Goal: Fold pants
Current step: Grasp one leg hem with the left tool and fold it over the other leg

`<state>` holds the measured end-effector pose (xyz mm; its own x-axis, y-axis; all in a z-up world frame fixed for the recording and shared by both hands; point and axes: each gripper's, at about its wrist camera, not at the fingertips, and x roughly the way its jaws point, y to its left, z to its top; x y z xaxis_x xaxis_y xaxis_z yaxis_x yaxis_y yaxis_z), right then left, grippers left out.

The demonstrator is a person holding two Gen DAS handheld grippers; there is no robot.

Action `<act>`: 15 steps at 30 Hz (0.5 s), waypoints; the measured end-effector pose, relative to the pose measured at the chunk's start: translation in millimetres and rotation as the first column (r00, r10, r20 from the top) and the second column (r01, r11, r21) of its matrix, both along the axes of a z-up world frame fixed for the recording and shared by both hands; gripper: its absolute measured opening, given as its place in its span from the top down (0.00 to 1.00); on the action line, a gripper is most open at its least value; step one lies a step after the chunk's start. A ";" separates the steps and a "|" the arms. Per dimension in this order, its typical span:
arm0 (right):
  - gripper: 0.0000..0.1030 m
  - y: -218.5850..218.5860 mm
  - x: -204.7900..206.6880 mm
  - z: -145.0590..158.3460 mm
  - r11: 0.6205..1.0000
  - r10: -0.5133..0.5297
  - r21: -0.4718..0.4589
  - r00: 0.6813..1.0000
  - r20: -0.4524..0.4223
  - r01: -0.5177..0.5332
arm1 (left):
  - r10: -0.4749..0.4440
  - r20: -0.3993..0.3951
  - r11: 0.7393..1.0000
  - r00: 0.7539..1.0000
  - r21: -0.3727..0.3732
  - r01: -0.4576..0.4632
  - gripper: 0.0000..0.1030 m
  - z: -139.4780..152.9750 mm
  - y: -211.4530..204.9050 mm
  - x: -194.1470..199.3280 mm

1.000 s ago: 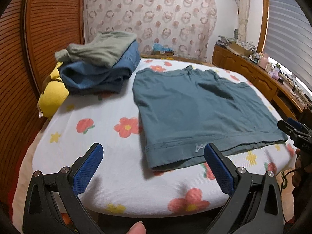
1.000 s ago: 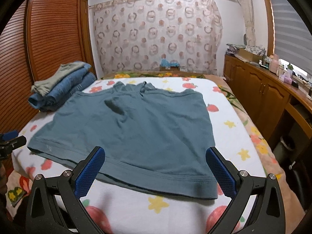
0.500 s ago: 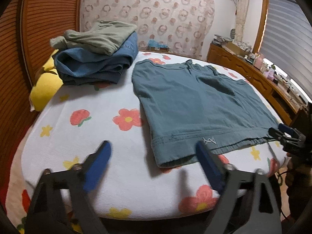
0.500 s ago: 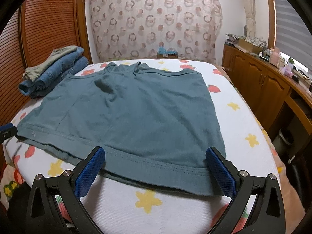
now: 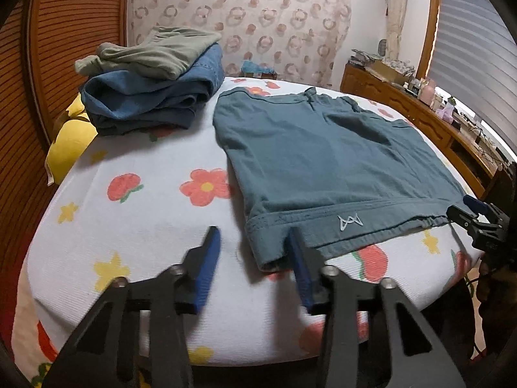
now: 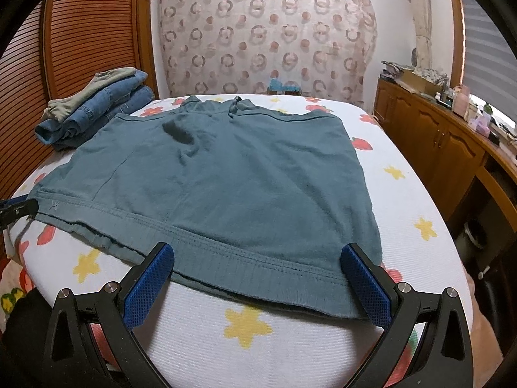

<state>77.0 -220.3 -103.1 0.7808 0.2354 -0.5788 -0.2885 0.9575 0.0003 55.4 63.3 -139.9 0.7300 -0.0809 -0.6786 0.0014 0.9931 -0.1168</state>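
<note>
Teal pants [image 5: 323, 161] lie flat on the flower-print bed [image 5: 145, 220], hem towards me. My left gripper [image 5: 252, 242] is at the hem's left corner. Its jaws are closing, with the corner between them; the left pad is still clear of the cloth. My right gripper [image 6: 257, 252] stands wide open over the hem of the pants [image 6: 226, 177] near the right corner, the band lying between its fingers. Each gripper shows at the edge of the other's view: the right gripper [image 5: 467, 211] and the left gripper [image 6: 19, 208].
A stack of folded clothes [image 5: 152, 93], jeans under a grey-green garment, sits at the back left beside a yellow pillow [image 5: 68, 148]. A slatted wooden door [image 5: 64, 32] runs along the left. A wooden cabinet [image 6: 436, 148] with clutter lines the right side.
The left jaws have narrowed from wide open and moved in on the hem's left corner. The right gripper has come forward and lower onto the hem, still wide open.
</note>
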 end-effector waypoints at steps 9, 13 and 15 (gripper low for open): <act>0.05 0.1 1.4 -2.7 1.000 0.028 0.003 0.999 0.017 -0.028 | -0.077 0.012 0.994 0.997 0.084 0.075 0.91 15.8 -18.6 6.6; 0.28 -12.3 1.4 0.1 0.999 0.021 0.048 1.000 0.012 -0.022 | -0.119 0.047 0.990 0.992 0.085 0.115 0.91 38.7 -35.4 11.7; 0.32 -21.5 2.3 0.9 0.996 0.029 0.085 1.000 -0.004 -0.029 | -0.146 0.060 0.986 0.987 0.088 0.141 0.92 47.8 -46.1 15.0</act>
